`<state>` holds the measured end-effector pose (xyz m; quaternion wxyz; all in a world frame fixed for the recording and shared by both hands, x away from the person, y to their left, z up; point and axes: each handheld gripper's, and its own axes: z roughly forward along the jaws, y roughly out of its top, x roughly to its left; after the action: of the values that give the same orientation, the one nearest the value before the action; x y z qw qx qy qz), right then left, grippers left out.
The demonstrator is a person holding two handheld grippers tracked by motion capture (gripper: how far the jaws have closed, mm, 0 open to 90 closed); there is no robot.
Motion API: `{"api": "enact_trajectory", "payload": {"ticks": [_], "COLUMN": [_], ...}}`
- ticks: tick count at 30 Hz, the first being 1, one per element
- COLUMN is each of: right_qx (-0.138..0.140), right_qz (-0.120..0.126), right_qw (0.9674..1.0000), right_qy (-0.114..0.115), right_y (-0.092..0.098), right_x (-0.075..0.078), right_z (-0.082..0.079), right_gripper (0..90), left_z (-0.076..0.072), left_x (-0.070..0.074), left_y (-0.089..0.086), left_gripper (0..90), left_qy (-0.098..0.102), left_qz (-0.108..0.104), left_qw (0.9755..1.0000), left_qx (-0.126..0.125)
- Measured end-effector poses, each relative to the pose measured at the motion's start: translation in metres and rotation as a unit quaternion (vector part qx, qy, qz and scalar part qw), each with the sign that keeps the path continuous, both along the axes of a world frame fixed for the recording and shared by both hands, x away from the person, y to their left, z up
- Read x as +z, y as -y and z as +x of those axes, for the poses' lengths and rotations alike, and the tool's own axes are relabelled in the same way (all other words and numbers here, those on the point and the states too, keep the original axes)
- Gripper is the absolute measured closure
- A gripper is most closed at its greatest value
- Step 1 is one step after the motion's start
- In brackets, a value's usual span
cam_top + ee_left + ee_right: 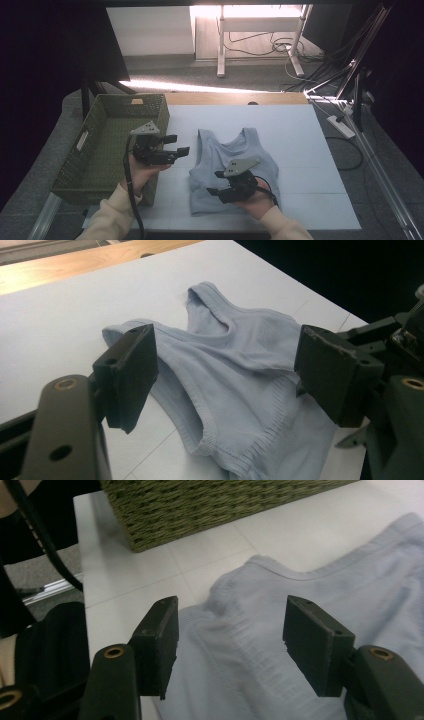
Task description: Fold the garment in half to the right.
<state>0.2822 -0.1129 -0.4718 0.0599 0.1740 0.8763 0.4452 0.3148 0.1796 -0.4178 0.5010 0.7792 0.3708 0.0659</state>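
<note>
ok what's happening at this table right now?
A person holds a two-jaw gripper in each hand over a pale blue tank top lying flat on the white table. The left gripper hangs open by the top's left shoulder strap, next to a green woven basket. The right gripper is open above the top's lower hem. Neither jaw pair presses on the cloth yet, so nothing is picked up.

We read this as a lab or office test bay: white work table on grey carpet, a metal-legged desk at twelve o'clock with loose cables, aluminium rig struts and a power strip at two o'clock.
</note>
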Motion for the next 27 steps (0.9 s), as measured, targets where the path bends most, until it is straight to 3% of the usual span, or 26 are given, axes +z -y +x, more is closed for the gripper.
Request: {"api": "enact_trajectory", "payload": {"ticks": [10,17,27], "right_qx": [0.038,0.058,0.096], "right_qz": [-0.019,-0.048,-0.126], "right_qw": [0.9990,0.9970,0.9873], "right_qy": [-0.015,-0.019,-0.012], "right_y": [-0.024,-0.043,-0.070], "right_x": [-0.011,-0.022,-0.045], "right_z": [-0.008,-0.016,-0.029], "right_gripper": [40.0,40.0,38.7], "left_z": [0.000,0.000,-0.001], "left_x": [0.001,0.000,0.000], "left_y": [-0.001,-0.001,-0.001], "left_gripper": [25.7,25.7,25.6], "left_qy": [0.001,0.000,0.000], "left_qz": [-0.001,-0.003,-0.002], "left_qw": [1.0000,1.0000,1.0000], "left_qx": [0.001,0.001,0.001]}}
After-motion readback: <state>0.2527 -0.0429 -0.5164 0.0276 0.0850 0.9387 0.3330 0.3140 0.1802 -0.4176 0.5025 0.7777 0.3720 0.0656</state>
